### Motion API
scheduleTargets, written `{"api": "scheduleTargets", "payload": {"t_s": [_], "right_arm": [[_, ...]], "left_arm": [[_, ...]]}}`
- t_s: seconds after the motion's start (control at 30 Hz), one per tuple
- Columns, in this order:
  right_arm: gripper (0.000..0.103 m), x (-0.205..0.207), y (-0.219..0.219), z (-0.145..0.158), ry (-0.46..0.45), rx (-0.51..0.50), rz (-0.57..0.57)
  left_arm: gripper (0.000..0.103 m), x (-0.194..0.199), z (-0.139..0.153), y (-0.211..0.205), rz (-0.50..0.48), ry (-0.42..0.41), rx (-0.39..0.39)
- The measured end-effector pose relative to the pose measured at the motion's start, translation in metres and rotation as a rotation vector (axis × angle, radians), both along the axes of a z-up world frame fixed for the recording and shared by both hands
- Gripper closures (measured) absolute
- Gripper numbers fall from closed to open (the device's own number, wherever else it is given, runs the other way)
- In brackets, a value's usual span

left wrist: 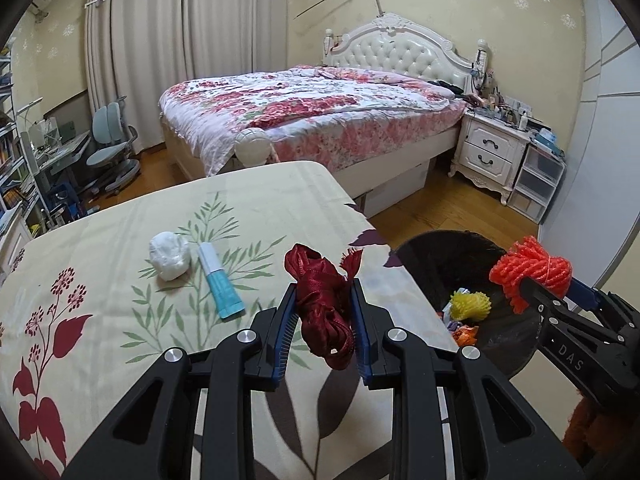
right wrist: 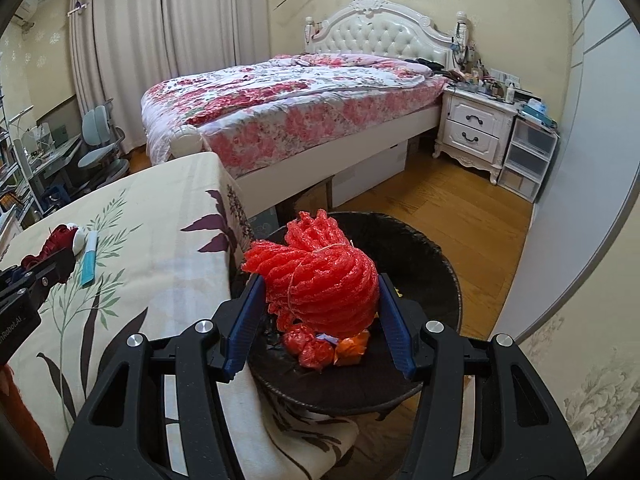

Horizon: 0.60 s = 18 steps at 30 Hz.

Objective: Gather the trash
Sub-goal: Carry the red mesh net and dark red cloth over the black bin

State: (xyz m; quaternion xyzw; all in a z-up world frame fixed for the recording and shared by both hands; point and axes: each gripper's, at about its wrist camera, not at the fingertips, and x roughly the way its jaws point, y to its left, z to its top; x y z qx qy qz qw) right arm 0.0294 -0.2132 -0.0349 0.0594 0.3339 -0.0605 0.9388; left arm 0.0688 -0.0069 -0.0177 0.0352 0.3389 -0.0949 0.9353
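The red foam net (right wrist: 320, 272) sits clamped between the pads of my right gripper (right wrist: 318, 320), held over the black trash bin (right wrist: 436, 272) with scraps below it. My left gripper (left wrist: 325, 322) pinches the dark red ribbon (left wrist: 324, 304) above the table (left wrist: 100, 240). At ten o'clock from that ribbon lie a blue tube (left wrist: 219, 280) and a white wad (left wrist: 169, 255); the bin is at three o'clock.

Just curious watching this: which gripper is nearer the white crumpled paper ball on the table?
Left. The left gripper, clamped on dark red ribbon, hangs over the table just right of the white paper ball; the right gripper holds orange foam netting over the black bin.
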Motion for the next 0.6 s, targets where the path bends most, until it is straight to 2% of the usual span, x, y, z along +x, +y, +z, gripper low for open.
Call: {"api": "scheduleTargets", "payload": {"t_s": [0.6], "right_arm": [[0.048,0.025,-0.054,-0.022,0.035,0.026,-0.094]], "left_arm": [[0.075,0.043,-0.031,-0.085,-0.110,0.038,0.060]]}}
